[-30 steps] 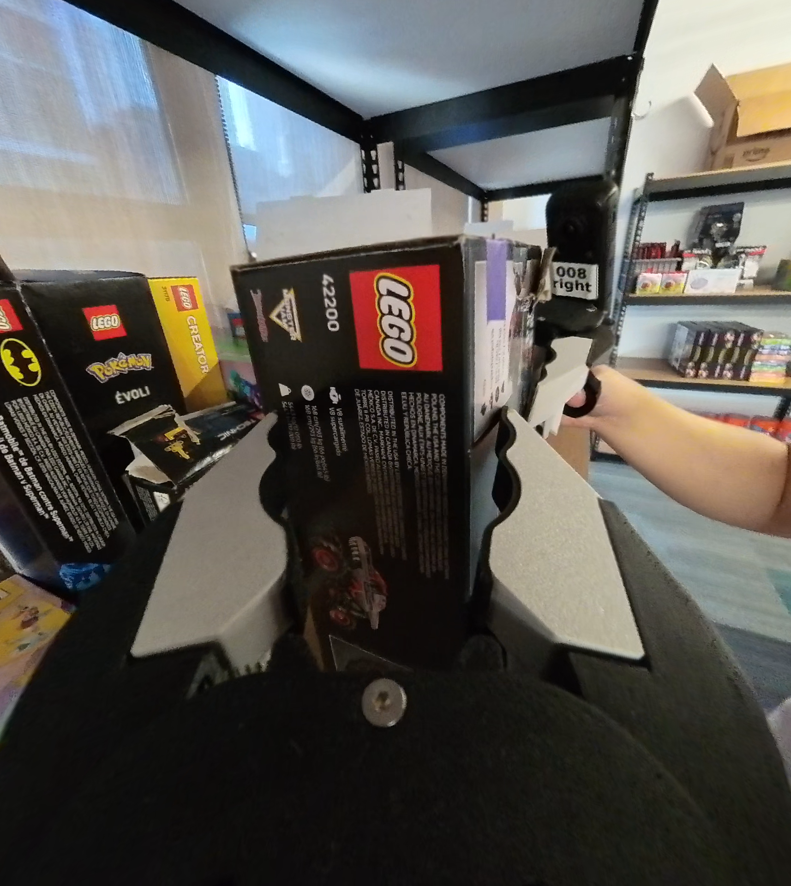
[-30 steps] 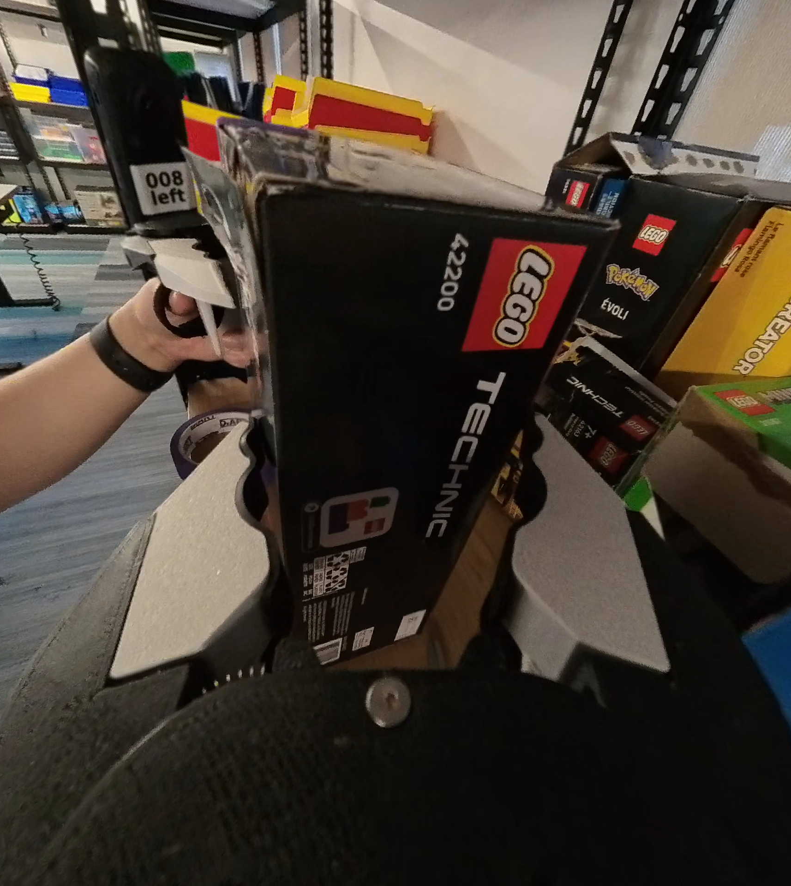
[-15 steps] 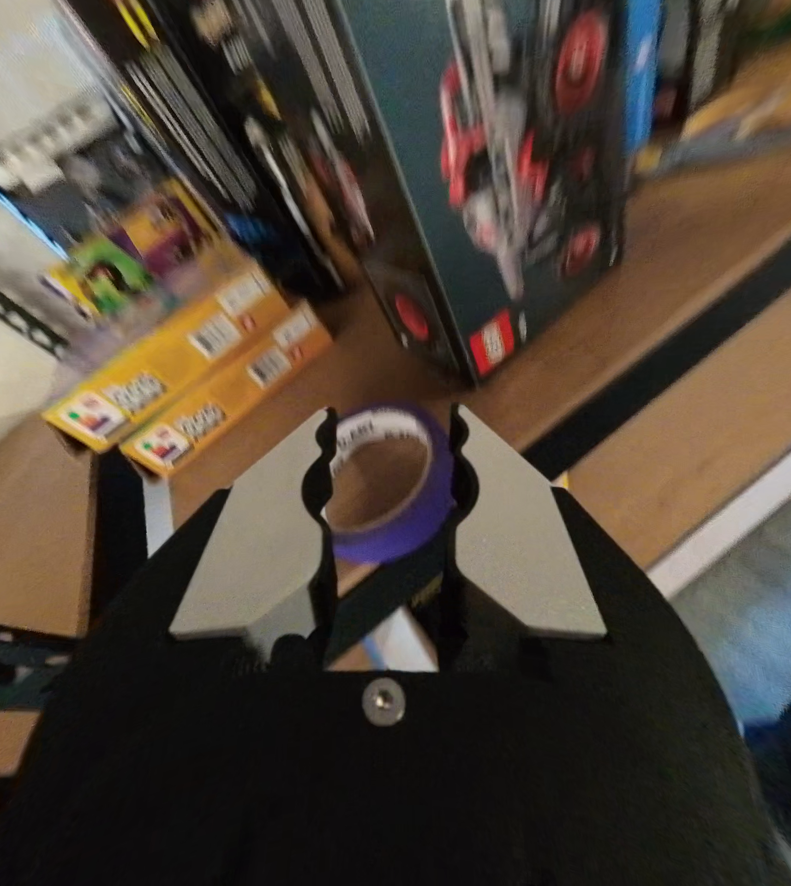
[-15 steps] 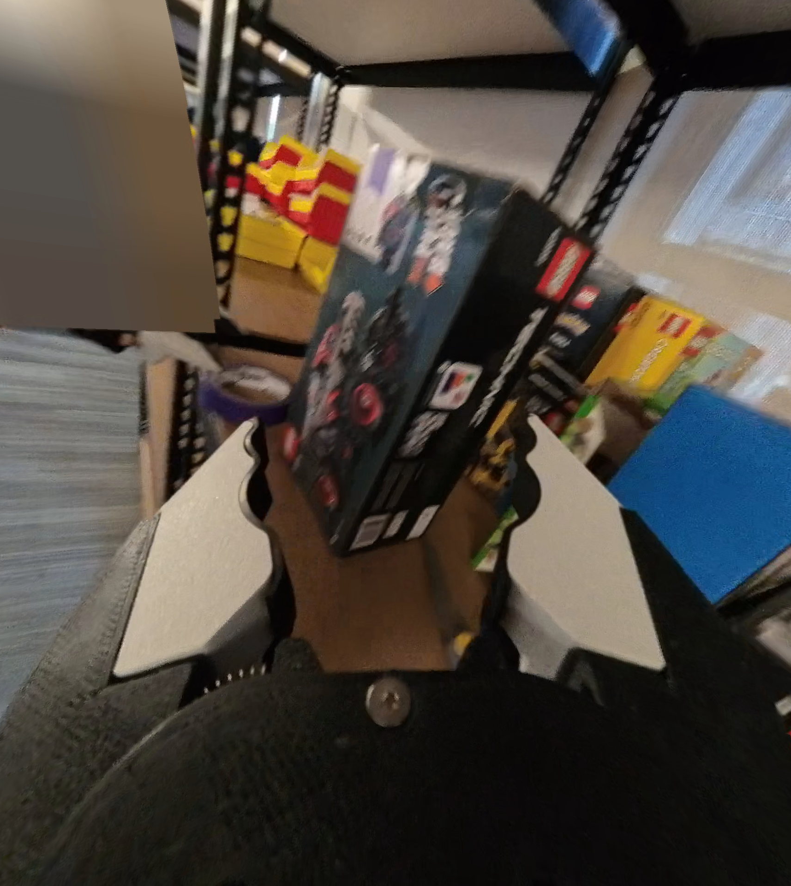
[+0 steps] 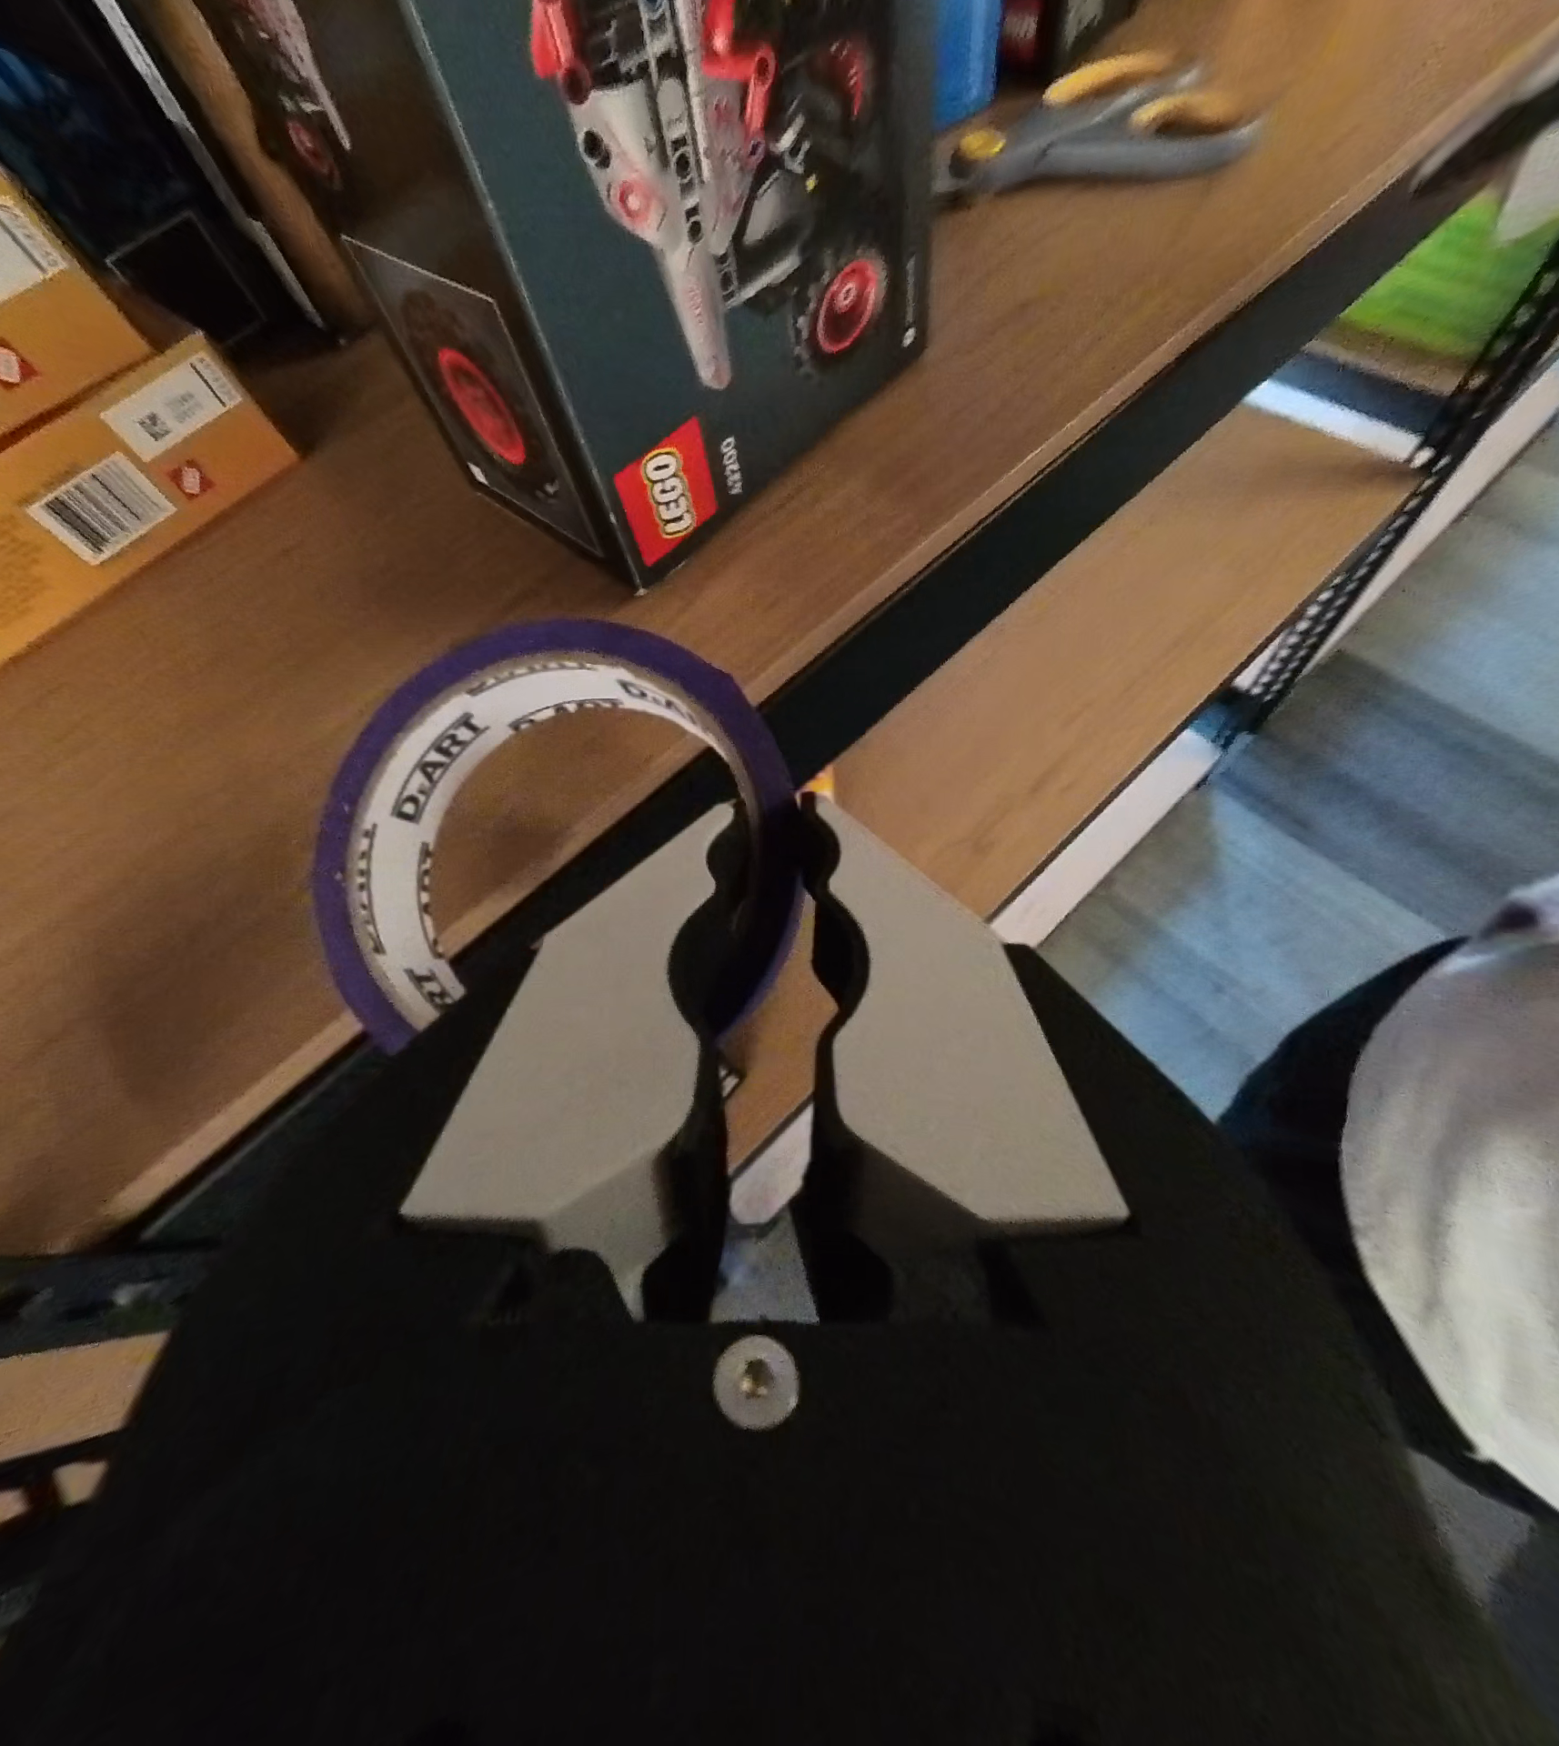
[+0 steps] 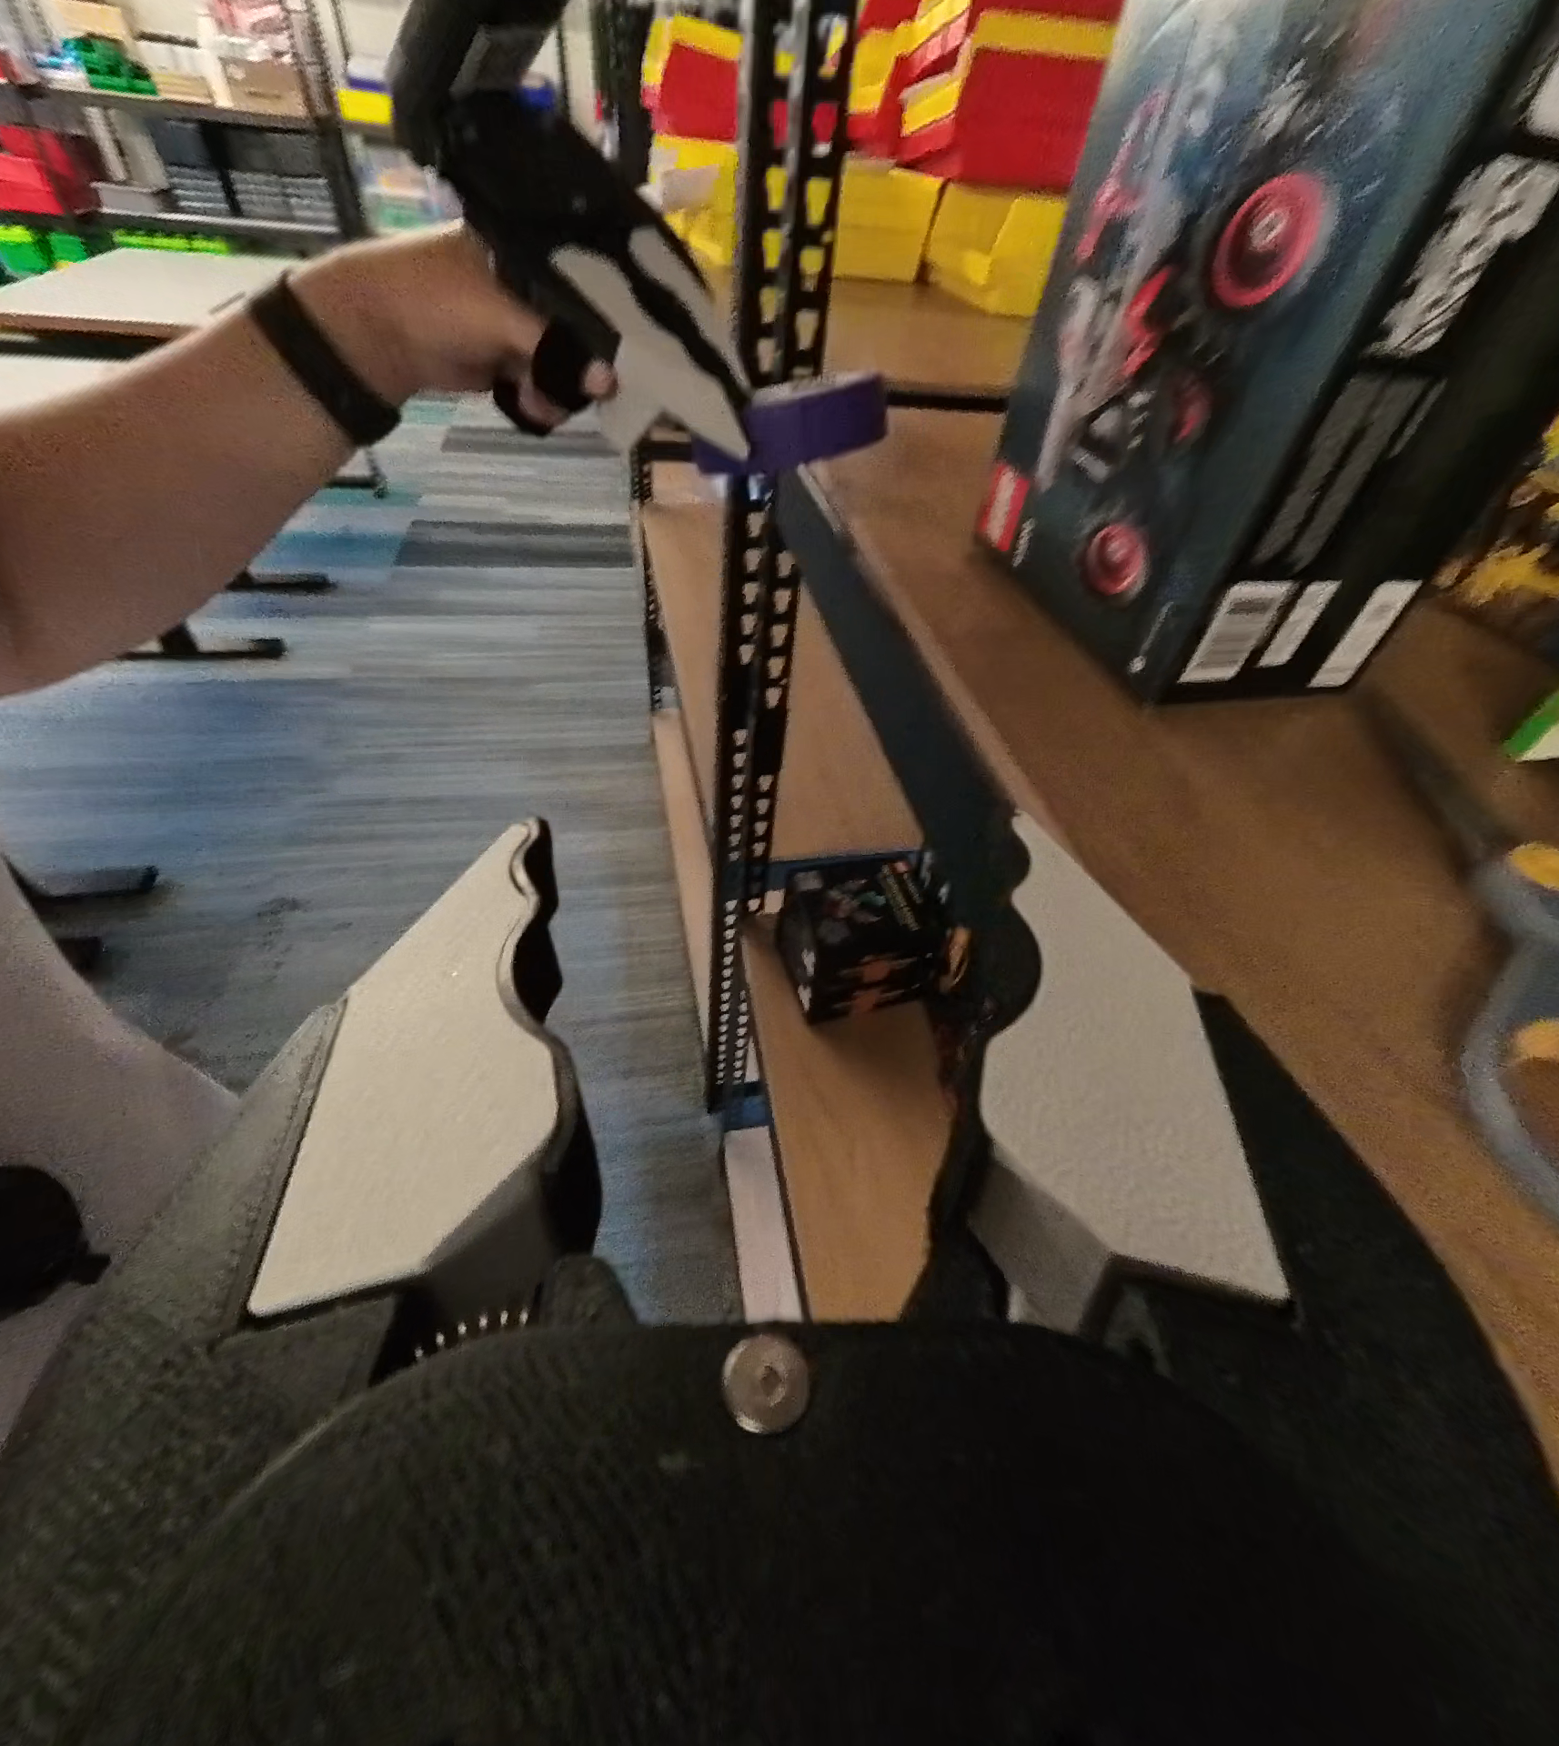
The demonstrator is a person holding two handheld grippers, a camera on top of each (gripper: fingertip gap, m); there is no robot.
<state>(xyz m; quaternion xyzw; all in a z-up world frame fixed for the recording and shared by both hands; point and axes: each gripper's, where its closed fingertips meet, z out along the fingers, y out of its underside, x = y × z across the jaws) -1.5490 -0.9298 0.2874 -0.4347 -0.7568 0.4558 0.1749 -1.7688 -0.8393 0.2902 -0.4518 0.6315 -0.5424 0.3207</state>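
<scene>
Purple tape roll [image 5: 558,822] is pinched by its wall in the left gripper [image 5: 780,850] above the shelf edge [image 5: 993,586], near the dark toy box [image 5: 662,283], while the right gripper [image 6: 780,945] hangs level beside that shelf, fingers spread, holding nothing.

1. the left gripper [image 5: 771,822] is closed to a narrow gap, with a thin ring wall pinched between its fingertips at the front edge of the shelf.
2. the left gripper [image 6: 738,416] is held by a bare hand [image 6: 435,321], with a dark band worn at the wrist.
3. the right gripper [image 6: 780,850] is held wide apart, with nothing between its fingers.
</scene>
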